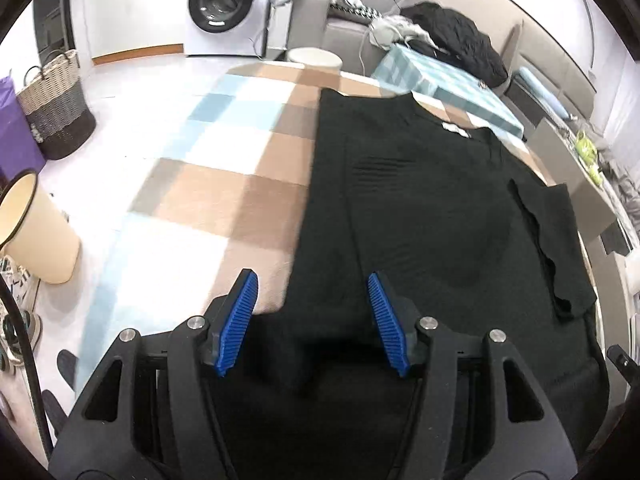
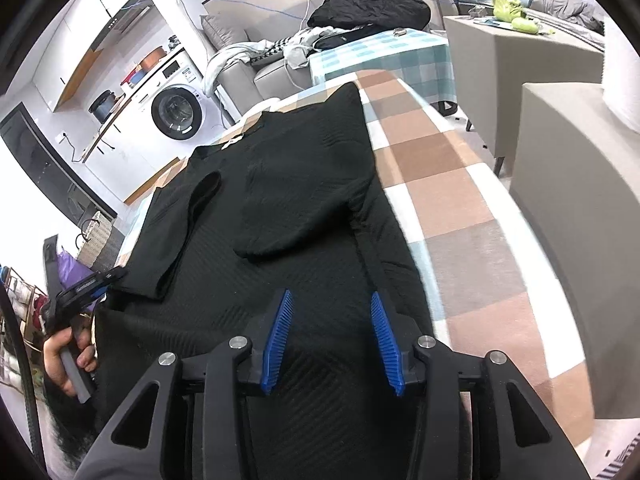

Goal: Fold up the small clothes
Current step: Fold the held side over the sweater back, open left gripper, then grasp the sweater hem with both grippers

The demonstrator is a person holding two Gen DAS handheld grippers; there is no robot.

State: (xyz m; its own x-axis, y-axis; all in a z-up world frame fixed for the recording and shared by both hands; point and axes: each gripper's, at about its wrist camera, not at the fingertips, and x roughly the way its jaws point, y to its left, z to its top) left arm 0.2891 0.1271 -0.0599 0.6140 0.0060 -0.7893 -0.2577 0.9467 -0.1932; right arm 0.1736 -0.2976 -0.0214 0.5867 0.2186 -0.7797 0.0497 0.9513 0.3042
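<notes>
A black knitted top (image 1: 420, 208) lies flat on the table's checked cloth (image 1: 208, 184), neck and white label (image 1: 456, 128) at the far end. In the right wrist view both sleeves of the top (image 2: 288, 184) are folded inward across its body. My left gripper (image 1: 312, 278) hovers open over the near left hem, with nothing between its blue pads (image 1: 240, 320). My right gripper (image 2: 331, 295) is open above the near right part of the hem, pads clear of the fabric. The left gripper (image 2: 102, 280) also shows at the garment's left edge, held by a hand (image 2: 64, 360).
Beyond the far end stands a second table with a teal checked cloth (image 1: 440, 80) and a black jacket (image 1: 456, 36). Grey upholstered blocks (image 2: 560, 200) flank the right side. A woven basket (image 1: 56, 108), a cream bin (image 1: 36, 232) and a washing machine (image 1: 224, 0) stand to the left.
</notes>
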